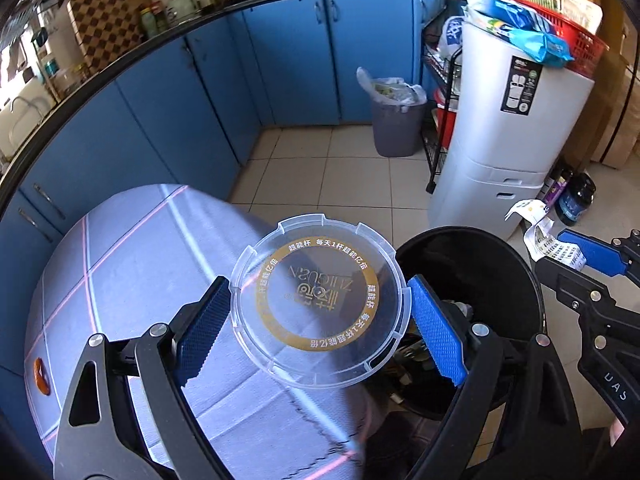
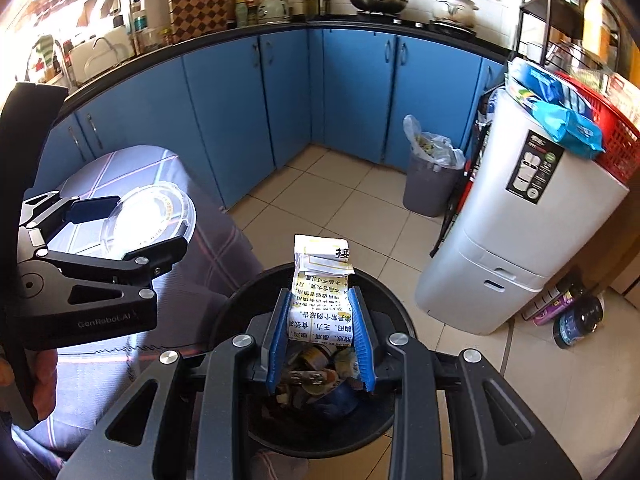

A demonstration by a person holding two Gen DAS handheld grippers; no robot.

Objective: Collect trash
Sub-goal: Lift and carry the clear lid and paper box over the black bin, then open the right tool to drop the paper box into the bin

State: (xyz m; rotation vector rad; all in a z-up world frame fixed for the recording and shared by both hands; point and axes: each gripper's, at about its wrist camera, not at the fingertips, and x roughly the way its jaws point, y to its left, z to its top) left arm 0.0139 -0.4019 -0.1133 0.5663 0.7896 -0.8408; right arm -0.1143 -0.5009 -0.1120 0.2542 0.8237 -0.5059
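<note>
Left wrist view: the left tool (image 1: 320, 320) grips a clear plastic lid (image 1: 324, 304) by its rim between its two blue pads (image 1: 438, 330), holding it over the edge of the cloth-covered table (image 1: 140, 272) and just beside the black trash bin (image 1: 480, 272). The lid's gold ring of print reads clearly only here. At the right edge, the right tool (image 1: 576, 252) appears from the side, closed on a printed paper leaflet (image 1: 548, 236).

Right wrist view: the right tool (image 2: 322, 332) pinches the leaflet (image 2: 320, 280) upright between its pads, directly above the open mouth of the bin (image 2: 232, 312). Only this view looks into the bin, showing mixed rubbish inside, including cans and wrappers. The left tool (image 2: 128, 220) with the lid (image 2: 152, 220) is seen to the left, above the table (image 2: 120, 168).

Both views show a second, grey lined bin (image 2: 432, 184) standing on the tiled floor (image 2: 340, 208) against the blue cabinets (image 2: 224, 120).
</note>
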